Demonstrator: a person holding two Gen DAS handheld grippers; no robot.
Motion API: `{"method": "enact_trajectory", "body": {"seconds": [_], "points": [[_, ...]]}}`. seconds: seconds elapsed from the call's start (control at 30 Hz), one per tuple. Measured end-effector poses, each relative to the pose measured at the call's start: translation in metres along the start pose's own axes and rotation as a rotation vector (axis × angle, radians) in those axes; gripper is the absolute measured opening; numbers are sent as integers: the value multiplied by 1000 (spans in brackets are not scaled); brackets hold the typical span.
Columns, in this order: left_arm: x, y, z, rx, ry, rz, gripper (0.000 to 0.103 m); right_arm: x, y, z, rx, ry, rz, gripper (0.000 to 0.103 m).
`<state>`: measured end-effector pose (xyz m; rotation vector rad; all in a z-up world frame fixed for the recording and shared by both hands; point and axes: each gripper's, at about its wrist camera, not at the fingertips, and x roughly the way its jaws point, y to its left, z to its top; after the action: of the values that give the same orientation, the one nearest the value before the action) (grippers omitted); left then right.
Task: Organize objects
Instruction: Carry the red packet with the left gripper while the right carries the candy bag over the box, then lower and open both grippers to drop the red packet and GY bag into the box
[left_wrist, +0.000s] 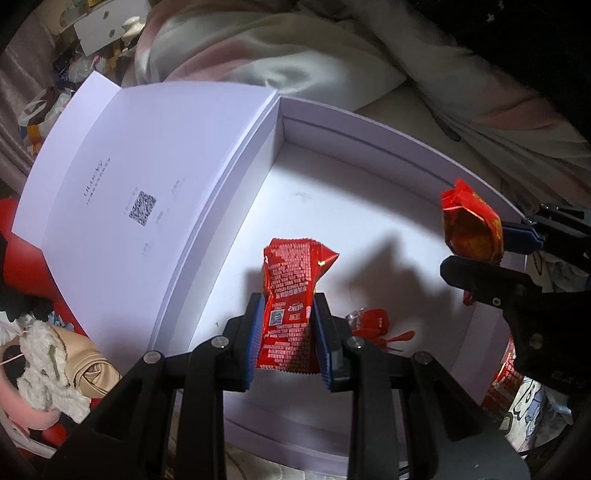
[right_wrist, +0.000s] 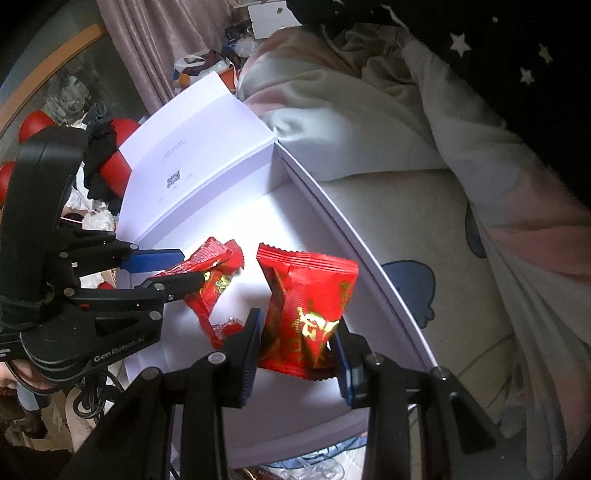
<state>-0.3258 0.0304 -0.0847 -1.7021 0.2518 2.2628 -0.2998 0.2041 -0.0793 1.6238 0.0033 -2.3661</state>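
Clearly, each hand-held gripper pinches only thin crinkly foil, the left hand-held gripper clamping a red Heinz sachet and the right hand-held gripper a red gold-printed snack packet, so either could slip and drop outside the shallow lavender cardboard box.

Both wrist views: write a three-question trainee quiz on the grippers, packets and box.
1. True or false: each gripper is shut on a red packet.
2. Where is the small red item lying? A) on the lid B) on the box floor C) on the bedding
3. Fill in: the box's lid is ____.

Key: 1 true: left gripper holds a packet, right gripper holds another packet. 2 B, inside the box. 3 open.
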Motion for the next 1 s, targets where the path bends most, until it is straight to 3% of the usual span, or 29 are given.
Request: {"method": "enact_trajectory", "body": {"seconds": [0.17, 0.67, 0.83, 0.87, 0.93, 1.0], "points": [[7, 0, -5, -12, 18, -21, 25, 12, 5, -6, -7, 26, -17, 35], [12, -3, -17, -24, 48, 7, 25, 24, 19, -17, -10, 56, -57, 35], [-2, -3, -18, -32, 11, 31, 26, 17, 20, -17, -16, 45, -83, 36], [-4, -3, -18, -32, 5, 34, 27, 15, 20, -17, -19, 38, -87, 37], [-11, -3, -18, -38, -8, 43, 27, 10, 22, -16, -21, 30, -96, 50], [-18, -3, -17, -43, -19, 45, 28, 2, 23, -16, -19, 11, -94, 51]]}}
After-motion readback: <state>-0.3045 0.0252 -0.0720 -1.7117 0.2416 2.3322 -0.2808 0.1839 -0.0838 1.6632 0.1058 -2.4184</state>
